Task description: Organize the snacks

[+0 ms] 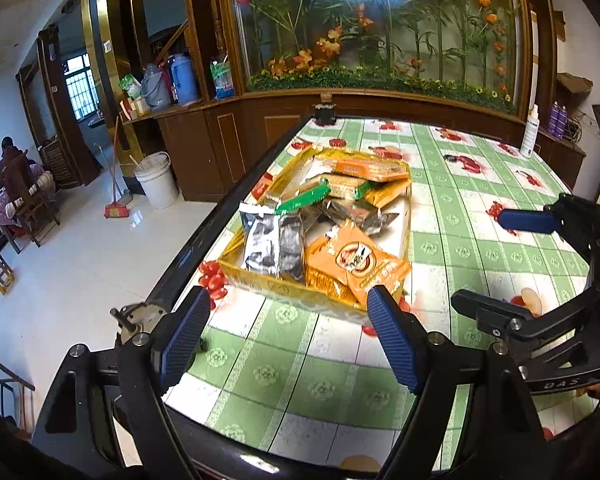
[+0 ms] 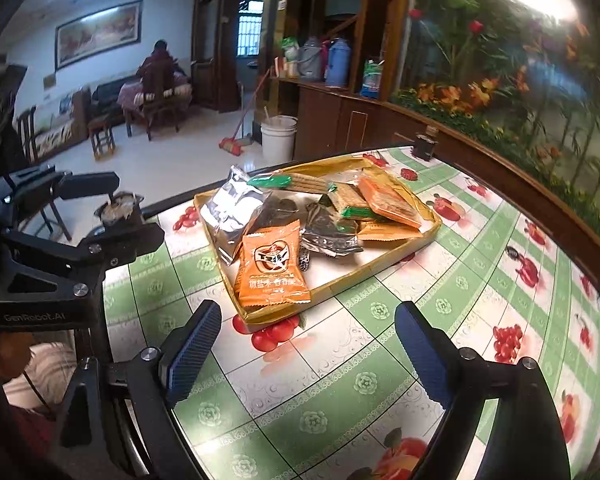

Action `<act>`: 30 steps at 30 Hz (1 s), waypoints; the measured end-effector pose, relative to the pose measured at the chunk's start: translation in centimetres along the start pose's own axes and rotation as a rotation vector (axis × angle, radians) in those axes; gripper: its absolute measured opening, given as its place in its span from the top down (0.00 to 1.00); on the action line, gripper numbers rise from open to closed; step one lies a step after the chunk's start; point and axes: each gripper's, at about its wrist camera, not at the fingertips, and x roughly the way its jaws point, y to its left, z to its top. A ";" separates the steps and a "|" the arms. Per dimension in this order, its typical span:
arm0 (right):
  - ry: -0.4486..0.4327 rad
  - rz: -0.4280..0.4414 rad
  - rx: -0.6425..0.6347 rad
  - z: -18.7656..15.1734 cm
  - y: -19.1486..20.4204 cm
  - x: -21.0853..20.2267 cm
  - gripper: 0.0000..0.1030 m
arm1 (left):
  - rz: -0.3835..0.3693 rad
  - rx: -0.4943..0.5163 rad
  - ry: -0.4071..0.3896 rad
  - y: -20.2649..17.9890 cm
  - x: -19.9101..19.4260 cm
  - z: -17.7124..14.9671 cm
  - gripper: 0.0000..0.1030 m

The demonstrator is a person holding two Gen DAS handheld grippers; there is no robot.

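The table [image 1: 452, 216], under a green-checked cloth printed with fruit, filled the field ahead of both grippers and lay bare directly beneath them. Ahead of the left gripper [image 1: 290, 334] and close to the table's left edge sat the gold tray [image 1: 256, 278], its near rim just beyond the fingertips; from the right gripper [image 2: 308, 350] the same gold tray [image 2: 400, 258] lay ahead and slightly left. Both grippers stood wide, nothing between the jaws, neither touching any packet. The tray held all the snacks in sight, heaped loosely and overlapping: orange packets [image 1: 356, 264] nearest the grippers, silver foil packets [image 1: 270, 242] on the tray's left side, dark foil packets [image 2: 328, 232] in the middle, and green-ended cracker packs [image 1: 342, 188] with further orange packs [image 1: 366, 168] toward the far end. No snack lay on the cloth outside the tray. Judged step: collection into the tray looked finished or nearly so, both hands hovering free, so the remaining work appeared to be sorting or straightening the heap. The next move would call for one gripper to reach forward over the near rim and close on a single top packet, probably the orange packet [image 2: 274, 268], without dragging neighbours; thin crinkly film may slip or snag between pads.
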 end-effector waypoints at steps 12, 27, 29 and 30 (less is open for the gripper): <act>0.005 0.007 -0.104 0.1 2.1 0.4 0.13 | 0.011 -0.007 0.010 1.3 -1.0 -1.4 0.21; -0.012 0.030 -0.194 0.8 3.6 0.1 0.13 | -0.004 0.018 -0.029 0.9 -3.1 -1.2 0.20; -0.011 0.026 -0.209 0.9 3.8 0.1 0.13 | -0.007 0.019 -0.029 0.9 -3.2 -1.1 0.20; -0.011 0.026 -0.215 0.9 3.9 0.0 0.13 | -0.008 0.020 -0.029 1.0 -3.2 -1.1 0.20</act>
